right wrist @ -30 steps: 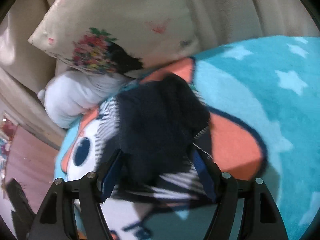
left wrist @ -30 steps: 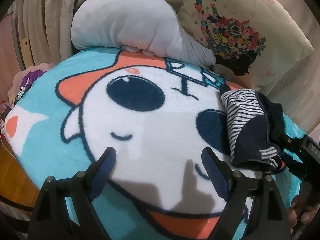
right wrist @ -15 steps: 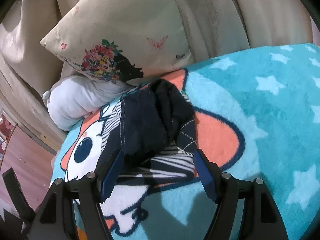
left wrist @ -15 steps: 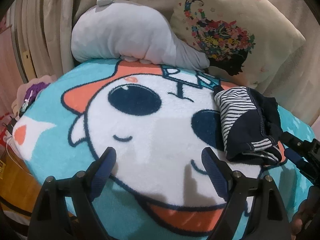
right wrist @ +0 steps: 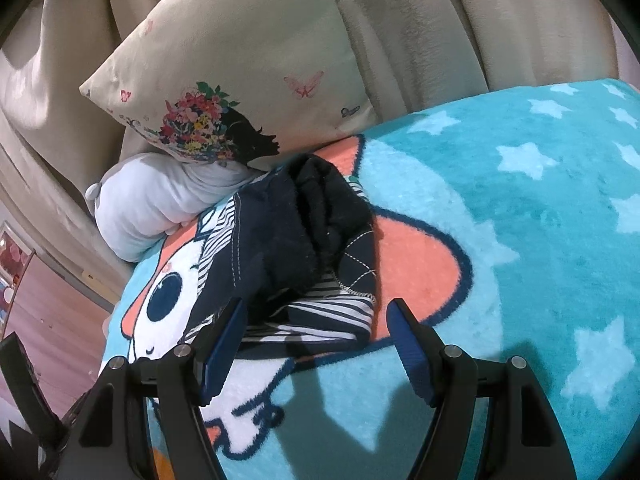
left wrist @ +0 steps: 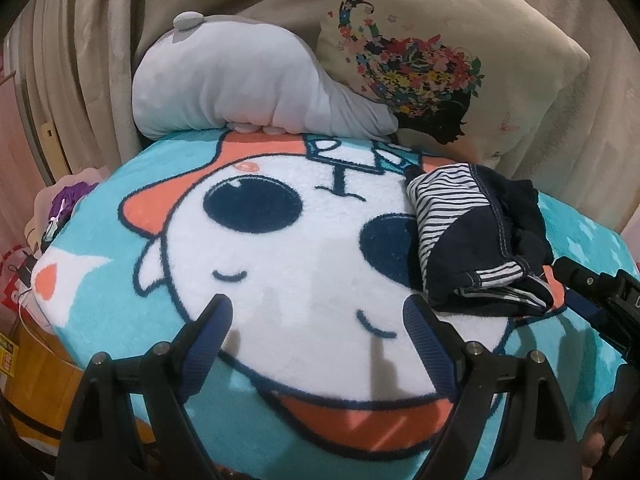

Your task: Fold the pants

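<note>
Navy pants (left wrist: 476,240) (folded) lie on blanket (left wrist: 280,280), grippers apart

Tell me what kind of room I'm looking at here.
Most likely a bedroom, on a bed: a plush cartoon blanket covers the surface, a floral pillow and a grey plush cushion lean against beige curtains, and dark pants lie folded on the blanket.

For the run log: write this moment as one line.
pants: folded bundle on blanket | left gripper: jaws open, empty | right gripper: jaws open, empty
</note>
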Motion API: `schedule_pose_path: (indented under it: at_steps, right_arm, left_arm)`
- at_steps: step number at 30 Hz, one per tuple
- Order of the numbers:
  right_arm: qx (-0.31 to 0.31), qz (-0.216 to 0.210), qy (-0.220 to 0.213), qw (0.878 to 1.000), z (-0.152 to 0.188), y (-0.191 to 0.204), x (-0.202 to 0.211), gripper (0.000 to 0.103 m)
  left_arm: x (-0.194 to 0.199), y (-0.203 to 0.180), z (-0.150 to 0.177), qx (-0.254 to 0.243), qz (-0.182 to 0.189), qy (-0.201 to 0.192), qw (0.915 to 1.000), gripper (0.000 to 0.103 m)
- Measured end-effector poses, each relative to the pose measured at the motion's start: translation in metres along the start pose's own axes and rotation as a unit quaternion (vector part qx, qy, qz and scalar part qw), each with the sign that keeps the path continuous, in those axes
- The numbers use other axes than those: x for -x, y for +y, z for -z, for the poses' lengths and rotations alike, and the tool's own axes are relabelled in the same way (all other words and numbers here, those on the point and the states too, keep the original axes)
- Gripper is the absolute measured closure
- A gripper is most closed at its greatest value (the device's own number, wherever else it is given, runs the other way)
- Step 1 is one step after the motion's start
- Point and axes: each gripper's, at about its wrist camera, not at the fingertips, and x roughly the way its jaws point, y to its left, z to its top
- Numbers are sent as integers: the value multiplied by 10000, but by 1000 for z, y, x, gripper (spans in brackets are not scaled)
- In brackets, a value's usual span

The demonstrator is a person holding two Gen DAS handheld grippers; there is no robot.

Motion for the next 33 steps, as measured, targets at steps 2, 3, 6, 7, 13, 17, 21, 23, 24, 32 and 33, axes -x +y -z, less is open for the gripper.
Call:
schedule_pose_path:
  at_steps: [2, 3, 6, 7, 13, 17, 21, 23, 24, 32, 33]
  right_arm:
    - [-12, -16, 19, 10000, 1, -1, -1, 27]
    - [-16, -21, 28, 10000, 1, -2, -1, 27]
    - [-18, -11, 39, 10000, 2, -3, -1, 27]
    - [-20, -1, 38, 10000, 2, -3, -2, 27]
    - [-75, 5, 85, 9999, 3, -7, -5, 27]
    - [-95, 15, 131, 9999, 3, -9, -8, 27]
    - [-75, 29, 153, 9999, 4, -9, -11, 27]
    - [-69, 28, 167, 9998, 4, -9, -12, 27]
    - [-66, 32, 167, 9998, 5, -8, -12, 27]
    - [39, 121, 118, 9998, 6, -6, -12, 27]
    - [60, 136, 119, 9998, 7, -6, -12, 27]
  left_arm:
    - [0, -2, 1, -6, -5, 1, 10000, 16]
    - [0, -2, 1, -11, 0, 10, 10000, 17]
    - [-2, -2, 2, -4, 35, 77, 10000, 17]
    - [-3, -2, 2, 2, 40, 96, 9999, 17]
    - [-8, -2, 3, 9, 43, 163, 9999, 16]
    - [-12, -2, 5, 11, 51, 215, 9998, 16]
    - [-15, -1, 6, 13, 63, 250, 9997, 17]
    - [-17, -1, 7, 20, 91, 273, 9996, 16]
    - [-18, -1, 7, 20, 98, 283, 9996, 16]
    - [-20, -3, 7, -19, 152, 292, 9995, 16]
    - [-19, -3, 8, -27, 150, 299, 9994, 16]
